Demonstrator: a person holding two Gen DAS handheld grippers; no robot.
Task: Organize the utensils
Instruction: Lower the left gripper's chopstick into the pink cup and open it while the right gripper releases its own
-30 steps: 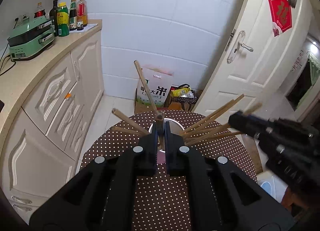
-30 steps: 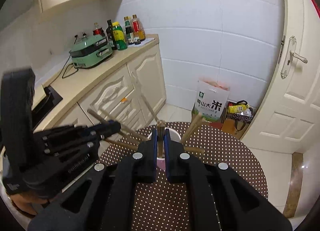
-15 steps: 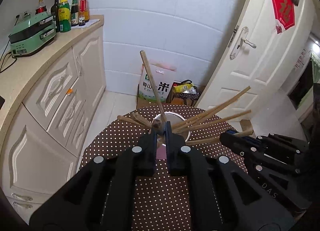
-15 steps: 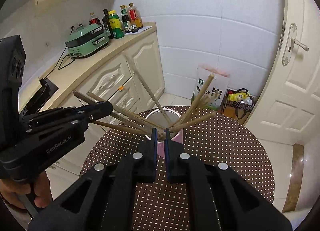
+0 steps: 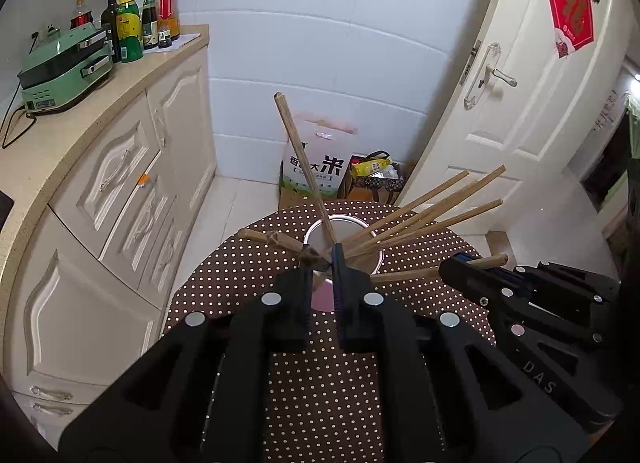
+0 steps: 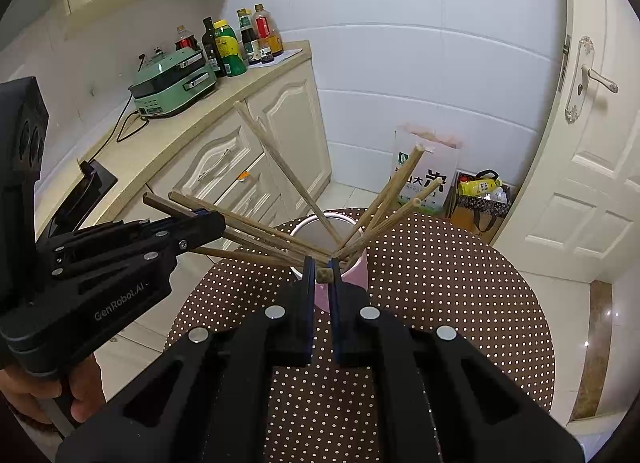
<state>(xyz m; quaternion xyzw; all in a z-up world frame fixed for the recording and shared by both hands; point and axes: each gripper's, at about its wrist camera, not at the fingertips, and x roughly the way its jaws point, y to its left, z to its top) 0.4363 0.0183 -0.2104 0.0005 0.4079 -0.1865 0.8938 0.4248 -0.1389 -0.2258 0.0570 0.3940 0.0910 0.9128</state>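
A pink cup with a white inside stands on the round brown polka-dot table. Several wooden chopsticks fan out of it. My right gripper is shut on the end of a chopstick just in front of the cup. My left gripper is shut on chopsticks at the cup's near rim; it also shows at the left of the right wrist view, holding sticks that slant into the cup. The right gripper shows at the right of the left wrist view.
A cream cabinet counter runs along the left with a green appliance and bottles. A rice bag and a box stand on the floor behind the table. A white door is at the right.
Both grippers have come down toward the cup. The chopsticks now stand fanned out in the cup, with each gripper holding sticks at its rim.
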